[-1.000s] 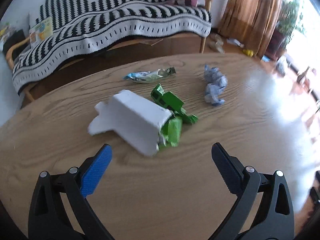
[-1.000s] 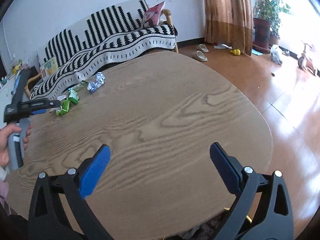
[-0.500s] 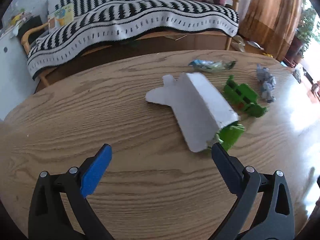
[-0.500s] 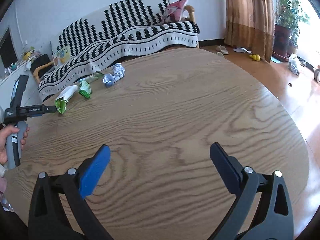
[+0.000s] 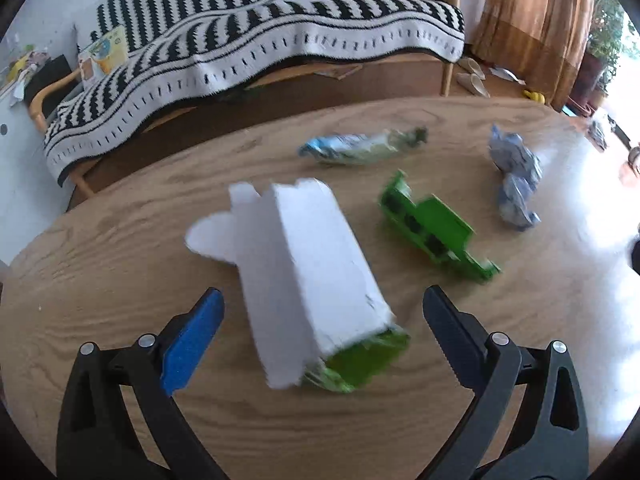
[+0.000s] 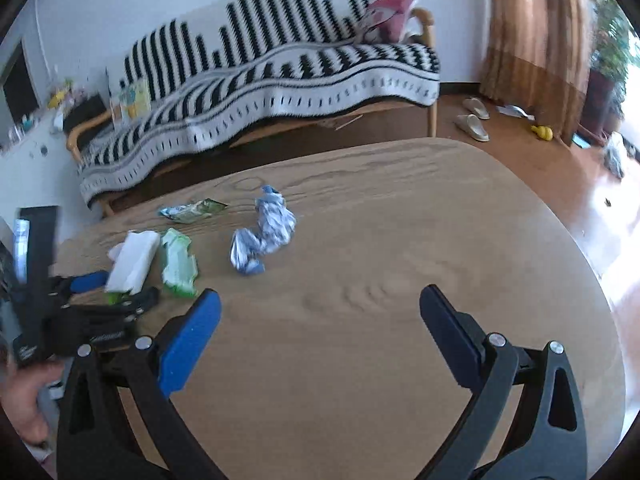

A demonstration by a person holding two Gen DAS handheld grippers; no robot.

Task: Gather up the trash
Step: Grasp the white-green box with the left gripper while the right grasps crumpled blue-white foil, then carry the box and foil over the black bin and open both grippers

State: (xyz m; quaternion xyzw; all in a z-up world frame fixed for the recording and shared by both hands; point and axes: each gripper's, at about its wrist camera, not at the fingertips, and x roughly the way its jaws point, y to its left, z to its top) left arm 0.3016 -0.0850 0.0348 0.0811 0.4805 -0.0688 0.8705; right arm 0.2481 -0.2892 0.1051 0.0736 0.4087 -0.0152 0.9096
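Left tongs [image 5: 322, 326] now straddling carton [image 5: 316, 280], four scraps

Four pieces of trash are lying near the table's [image 5: 120, 360] far left edge. A white carton [image 5: 312, 280], on its side, is showing its green open end. A flattened green box [image 5: 432, 226] is lying beside it. A crumpled blue-white wrapper [image 5: 514, 184] and a foil packet [image 5: 360, 146] are lying farther back.
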